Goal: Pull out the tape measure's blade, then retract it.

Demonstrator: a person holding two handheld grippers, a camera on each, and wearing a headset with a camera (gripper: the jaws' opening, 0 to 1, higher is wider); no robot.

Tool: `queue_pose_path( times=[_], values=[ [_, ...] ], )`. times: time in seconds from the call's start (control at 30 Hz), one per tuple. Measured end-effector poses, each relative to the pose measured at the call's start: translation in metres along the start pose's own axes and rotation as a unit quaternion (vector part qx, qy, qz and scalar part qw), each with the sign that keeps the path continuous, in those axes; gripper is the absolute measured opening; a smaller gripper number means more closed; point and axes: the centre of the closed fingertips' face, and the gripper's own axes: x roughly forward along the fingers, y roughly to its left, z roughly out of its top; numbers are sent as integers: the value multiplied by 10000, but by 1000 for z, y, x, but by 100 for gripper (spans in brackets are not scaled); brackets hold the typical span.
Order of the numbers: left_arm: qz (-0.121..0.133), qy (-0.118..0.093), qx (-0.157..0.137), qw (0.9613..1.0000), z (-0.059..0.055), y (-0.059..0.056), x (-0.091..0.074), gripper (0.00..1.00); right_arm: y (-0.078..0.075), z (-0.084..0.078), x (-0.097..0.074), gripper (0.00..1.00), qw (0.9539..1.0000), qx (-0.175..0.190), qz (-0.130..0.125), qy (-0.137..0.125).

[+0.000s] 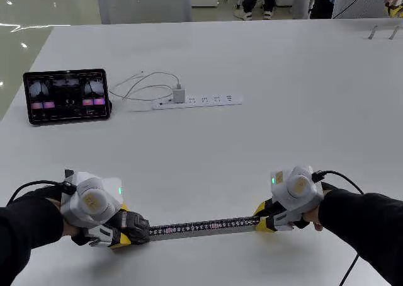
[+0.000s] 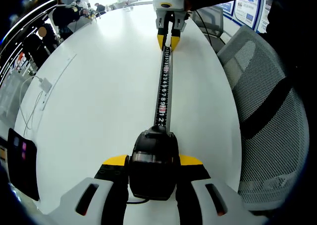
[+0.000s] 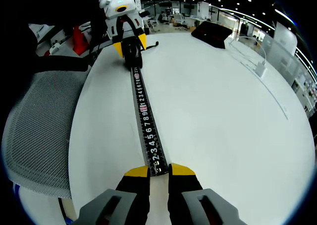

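**Tape measure stretched out between both grippers**

So the left gripper [image 2: 153,161] has its yellow-tipped jaws clamped on the sides of the chunky black tape measure case [image 2: 152,178]. The case sits low on the big white table [image 1: 252,65], close to the person's edge.

Out of the case comes the silvery metal blade with black and red numbers [image 2: 164,93]. It runs in a straight line along the tabletop over to the right gripper [image 3: 159,171]. That one's jaws are pinched together on the blade's free end, right by the lowest numbers. The blade is pulled out and spans the whole gap between the two grippers. Can't tell if it's resting on the surface or hanging just above it.

In the head view the case is at the lower left and the blade's end at the lower right. The person's black sleeves [image 1: 365,217] come in from both bottom corners.

Further back on the left there's a black tablet with a lit screen [image 1: 67,96]. To its right lies a long white power strip [image 1: 208,101] with a white charger block [image 1: 179,95] plugged in and a thin white cable [image 1: 135,84] looping off. A grey mesh chair [image 2: 267,111] stands just beside the table edge.
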Motion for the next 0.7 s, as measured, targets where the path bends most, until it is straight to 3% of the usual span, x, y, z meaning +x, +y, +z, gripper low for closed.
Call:
queue_pose_path(
  times=[0.2,0.37,0.7],
  values=[
    [20,-209,-104,9997,2,2,1,32,0,2,1,10,9999,-64,89,19],
    [4,-211,-2,9998,2,1,1,32,2,2,1,11,9991,-345,155,167],
    [-9,-165,76,9998,3,0,1,32,3,1,1,11,9982,-513,157,258]
  ],
)
